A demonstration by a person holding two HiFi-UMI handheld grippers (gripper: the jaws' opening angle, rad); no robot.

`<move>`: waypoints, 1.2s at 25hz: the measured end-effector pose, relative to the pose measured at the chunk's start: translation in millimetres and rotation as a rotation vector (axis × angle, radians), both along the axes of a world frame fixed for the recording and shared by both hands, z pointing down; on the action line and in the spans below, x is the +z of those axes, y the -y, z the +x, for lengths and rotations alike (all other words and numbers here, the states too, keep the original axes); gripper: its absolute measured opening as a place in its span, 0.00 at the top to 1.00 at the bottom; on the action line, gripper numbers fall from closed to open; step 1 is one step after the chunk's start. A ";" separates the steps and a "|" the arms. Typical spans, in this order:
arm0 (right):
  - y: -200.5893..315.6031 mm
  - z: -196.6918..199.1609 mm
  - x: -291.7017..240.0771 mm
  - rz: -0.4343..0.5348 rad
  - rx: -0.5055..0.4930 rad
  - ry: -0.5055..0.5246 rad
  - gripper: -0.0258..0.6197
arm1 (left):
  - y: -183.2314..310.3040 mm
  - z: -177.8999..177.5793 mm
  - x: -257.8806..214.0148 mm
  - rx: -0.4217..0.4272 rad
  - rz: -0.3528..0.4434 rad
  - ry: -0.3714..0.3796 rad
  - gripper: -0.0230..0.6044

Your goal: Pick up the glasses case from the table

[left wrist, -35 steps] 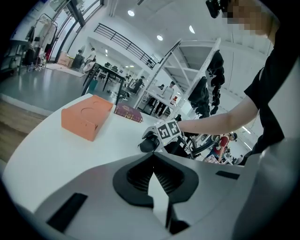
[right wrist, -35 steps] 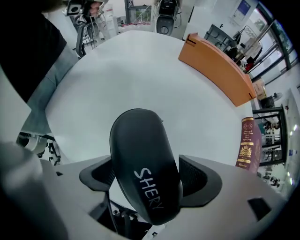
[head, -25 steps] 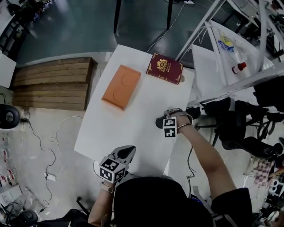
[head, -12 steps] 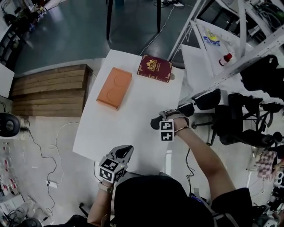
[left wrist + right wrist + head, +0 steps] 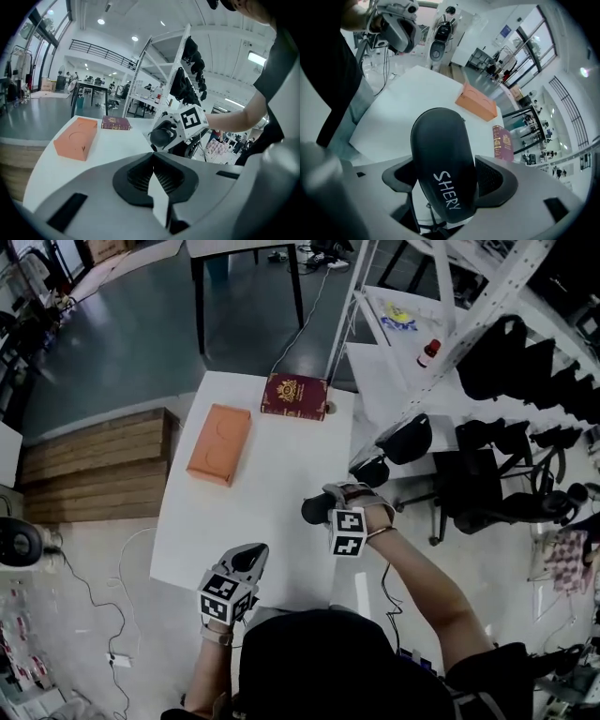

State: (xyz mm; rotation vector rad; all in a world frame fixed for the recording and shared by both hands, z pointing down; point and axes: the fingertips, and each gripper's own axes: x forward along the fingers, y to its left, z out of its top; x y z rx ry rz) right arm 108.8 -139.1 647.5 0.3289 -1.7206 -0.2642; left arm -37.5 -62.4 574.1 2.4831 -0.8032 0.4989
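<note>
The black glasses case (image 5: 443, 164), marked "SHERY" in white, sits between the jaws of my right gripper (image 5: 446, 185), which is shut on it. In the head view the right gripper (image 5: 322, 508) holds the case (image 5: 312, 511) over the right edge of the white table (image 5: 244, 512). The left gripper view shows the case's rounded end (image 5: 162, 137) sticking out below the marker cube. My left gripper (image 5: 247, 560) hovers at the table's near edge, its jaws (image 5: 153, 172) shut with nothing between them.
An orange box (image 5: 218, 443) lies at the table's far left and a maroon book (image 5: 295, 396) at its far edge. A metal rack (image 5: 441, 324) and black chairs (image 5: 487, 493) stand to the right. A wooden platform (image 5: 94, 465) lies to the left.
The head view has shifted, so the table sits lower and further left in the picture. My right gripper still holds the case by the table's right edge. The left gripper stays shut.
</note>
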 end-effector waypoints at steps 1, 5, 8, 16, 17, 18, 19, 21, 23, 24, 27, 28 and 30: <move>-4.3 0.0 -8.4 0.009 0.026 0.031 0.37 | -0.3 1.5 -2.7 0.004 0.003 -0.001 0.93; -22.0 1.5 -40.2 0.043 0.160 0.197 0.37 | 4.6 8.6 -20.6 0.001 0.058 -0.024 0.93; -32.6 6.8 -62.3 0.082 0.249 0.306 0.37 | 5.1 14.6 -31.3 0.014 0.089 -0.034 0.93; -59.7 30.7 -124.5 0.167 0.527 0.696 0.37 | 11.1 29.5 -63.4 0.011 0.197 -0.073 0.93; -62.8 34.4 -130.7 0.177 0.556 0.754 0.37 | 12.1 31.5 -67.0 0.009 0.206 -0.080 0.93; -66.0 38.1 -136.3 0.186 0.586 0.808 0.37 | 13.0 33.4 -70.5 0.008 0.213 -0.086 0.93; -69.1 42.2 -141.8 0.196 0.613 0.856 0.37 | 13.4 35.2 -73.9 0.009 0.221 -0.092 0.93; -74.9 50.9 -153.3 0.219 0.658 0.933 0.37 | 13.0 38.4 -80.1 0.012 0.234 -0.102 0.93; -80.6 57.7 -165.4 0.238 0.687 1.001 0.37 | 11.4 40.7 -85.1 0.015 0.245 -0.108 0.93; -83.2 60.2 -171.7 0.249 0.695 1.032 0.37 | 10.6 41.6 -86.9 0.017 0.252 -0.108 0.93; -91.0 66.2 -189.8 0.286 0.708 1.116 0.37 | 8.3 44.6 -90.2 0.025 0.268 -0.103 0.93; -93.2 67.3 -194.8 0.294 0.709 1.141 0.37 | 7.9 45.1 -91.6 0.026 0.272 -0.104 0.93; -96.9 67.6 -203.0 0.307 0.705 1.181 0.37 | 7.6 45.4 -95.5 0.024 0.280 -0.112 0.93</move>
